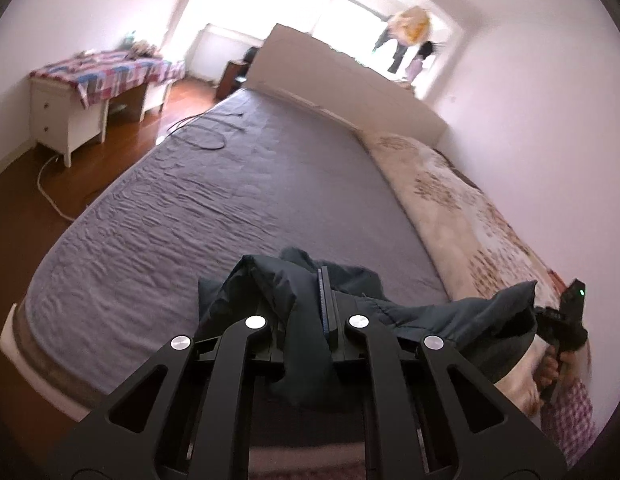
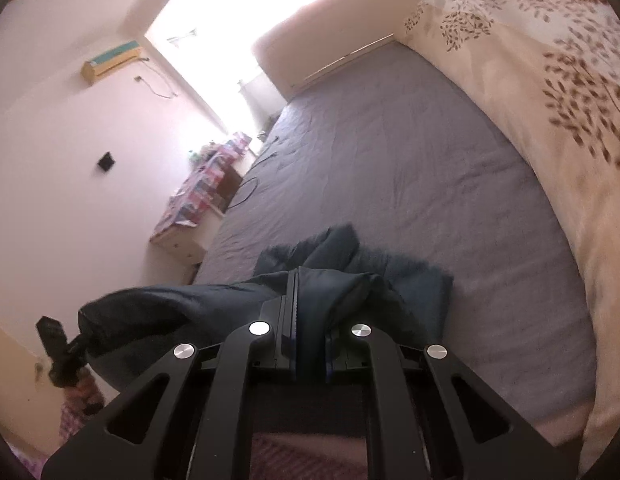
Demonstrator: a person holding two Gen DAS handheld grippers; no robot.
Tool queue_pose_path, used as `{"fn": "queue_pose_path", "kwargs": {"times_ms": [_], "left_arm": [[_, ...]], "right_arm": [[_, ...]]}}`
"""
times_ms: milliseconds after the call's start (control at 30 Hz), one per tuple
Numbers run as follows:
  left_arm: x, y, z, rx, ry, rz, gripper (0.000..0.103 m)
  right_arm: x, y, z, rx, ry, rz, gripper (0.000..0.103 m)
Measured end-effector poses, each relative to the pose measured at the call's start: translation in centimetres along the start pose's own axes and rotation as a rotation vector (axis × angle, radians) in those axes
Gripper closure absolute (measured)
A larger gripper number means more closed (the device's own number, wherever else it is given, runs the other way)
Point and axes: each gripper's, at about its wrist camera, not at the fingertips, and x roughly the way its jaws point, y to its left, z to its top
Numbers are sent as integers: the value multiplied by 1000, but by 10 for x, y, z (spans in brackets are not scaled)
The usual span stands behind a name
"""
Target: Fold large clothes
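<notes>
Both ends clamped: left gripper and right gripper pinch the dark jacket over the near bed; soft, bulky, probably slippery; best held at hems or seams.

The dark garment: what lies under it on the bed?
Under the dark garment only the grey bed sheet shows. Both claws, left and right, pinch its near edge up; whatever lies beneath the bunched far part is covered.

You are working in a home bedroom: a wide bed under a grey cover, a floral quilt, a white drawer desk, wood floor, wall air conditioner.
</notes>
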Motion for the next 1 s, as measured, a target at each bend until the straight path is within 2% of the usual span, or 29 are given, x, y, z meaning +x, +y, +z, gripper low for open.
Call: {"fn": "queue_pose_path", "kwargs": {"times_ms": [100, 233, 433, 533, 600, 667, 733, 767, 800, 833, 900, 1000], "left_arm": [[60, 17, 26, -54, 26, 58, 92], [137, 40, 41, -99, 73, 129, 92], [226, 74, 36, -153, 161, 223, 92], [249, 83, 32, -173, 194, 245, 87], [257, 87, 28, -201, 209, 246, 85], [261, 93, 28, -264, 222, 225, 75], [254, 97, 30, -333, 193, 167, 53], [250, 98, 31, -348, 176, 150, 46], [242, 97, 34, -353, 142, 147, 35], [233, 95, 38, -342, 108, 158, 30], [216, 89, 44, -298, 71, 161, 27], [190, 80, 46, -225, 53, 188, 25]], "right_arm": [[48, -6, 34, 4, 2, -51, 93], [129, -27, 66, 34, 48, -119, 93], [233, -61, 76, 50, 137, -216, 93], [264, -77, 73, 68, 171, -242, 93], [281, -86, 69, 82, 197, -259, 93], [293, -96, 64, 117, 230, -265, 93], [297, -104, 61, 168, 248, -242, 91], [296, -109, 61, 203, 255, -215, 90], [295, -112, 61, 230, 262, -195, 89], [291, -116, 62, 267, 268, -167, 88], [282, -119, 63, 313, 256, -126, 84], [267, -111, 64, 310, 228, -111, 73]]}}
